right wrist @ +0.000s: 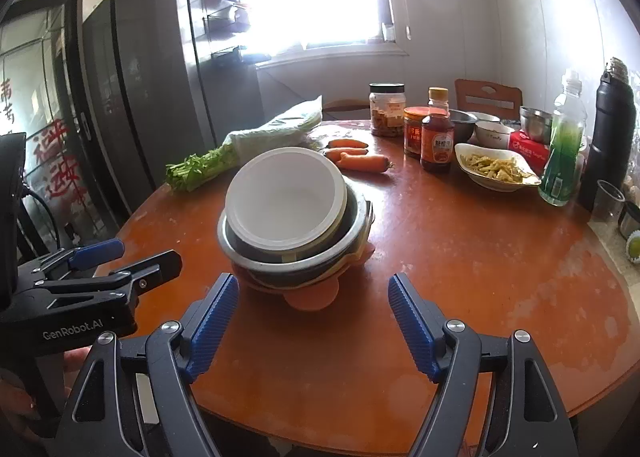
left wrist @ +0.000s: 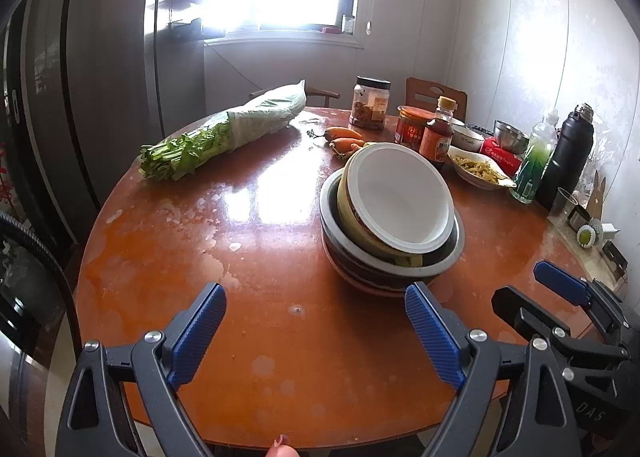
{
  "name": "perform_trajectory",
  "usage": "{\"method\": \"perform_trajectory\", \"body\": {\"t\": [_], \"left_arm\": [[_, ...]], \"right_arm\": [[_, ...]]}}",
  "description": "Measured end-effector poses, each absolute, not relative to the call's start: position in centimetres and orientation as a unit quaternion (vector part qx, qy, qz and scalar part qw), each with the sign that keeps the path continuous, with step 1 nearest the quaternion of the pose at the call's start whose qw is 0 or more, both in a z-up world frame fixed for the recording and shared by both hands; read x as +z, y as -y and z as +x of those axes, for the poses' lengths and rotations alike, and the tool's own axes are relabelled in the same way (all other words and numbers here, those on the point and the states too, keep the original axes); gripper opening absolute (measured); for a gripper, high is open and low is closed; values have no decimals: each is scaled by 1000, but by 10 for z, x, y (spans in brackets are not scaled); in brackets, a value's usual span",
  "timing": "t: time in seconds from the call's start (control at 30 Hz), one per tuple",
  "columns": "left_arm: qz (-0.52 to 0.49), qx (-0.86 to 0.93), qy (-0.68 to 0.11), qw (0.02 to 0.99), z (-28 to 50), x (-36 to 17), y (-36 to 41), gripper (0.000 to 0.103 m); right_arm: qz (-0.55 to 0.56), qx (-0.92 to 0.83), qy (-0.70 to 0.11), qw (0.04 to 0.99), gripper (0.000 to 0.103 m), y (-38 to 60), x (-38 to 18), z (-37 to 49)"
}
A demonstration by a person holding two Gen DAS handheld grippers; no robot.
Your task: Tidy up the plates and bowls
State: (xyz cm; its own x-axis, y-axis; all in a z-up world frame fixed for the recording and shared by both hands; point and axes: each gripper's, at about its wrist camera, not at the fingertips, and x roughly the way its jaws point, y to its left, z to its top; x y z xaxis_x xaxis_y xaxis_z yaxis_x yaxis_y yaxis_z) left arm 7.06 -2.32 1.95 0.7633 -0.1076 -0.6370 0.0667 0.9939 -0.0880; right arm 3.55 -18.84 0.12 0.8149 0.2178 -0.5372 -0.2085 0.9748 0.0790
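Note:
A stack of nested bowls stands on the round orange-brown table. On top is a tilted white bowl; it sits in a metal bowl above dark striped ones, and an orange piece pokes out at the bottom. My left gripper is open and empty, just short of the stack and to its left. My right gripper is open and empty too, with the stack straight ahead of its fingertips. Each gripper shows in the other's view: the right gripper and the left gripper.
A bagged bunch of greens and carrots lie behind the stack. At the far right stand jars, a sauce bottle, a dish of food, a steel bowl, a green bottle, a black flask and a plastic cup.

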Motion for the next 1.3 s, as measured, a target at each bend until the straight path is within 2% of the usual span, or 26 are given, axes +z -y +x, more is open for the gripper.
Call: {"method": "perform_trajectory", "body": {"t": [0.8,1.3], "left_arm": [[-31,-34,-365,930,53,-21,21,91],[-30,-18,-362,931,48,-28,11,91]], "right_arm": [[8,91,-300,950,80,188,-38,18],[13,76,-298,951,80,190,-44,11]]}}
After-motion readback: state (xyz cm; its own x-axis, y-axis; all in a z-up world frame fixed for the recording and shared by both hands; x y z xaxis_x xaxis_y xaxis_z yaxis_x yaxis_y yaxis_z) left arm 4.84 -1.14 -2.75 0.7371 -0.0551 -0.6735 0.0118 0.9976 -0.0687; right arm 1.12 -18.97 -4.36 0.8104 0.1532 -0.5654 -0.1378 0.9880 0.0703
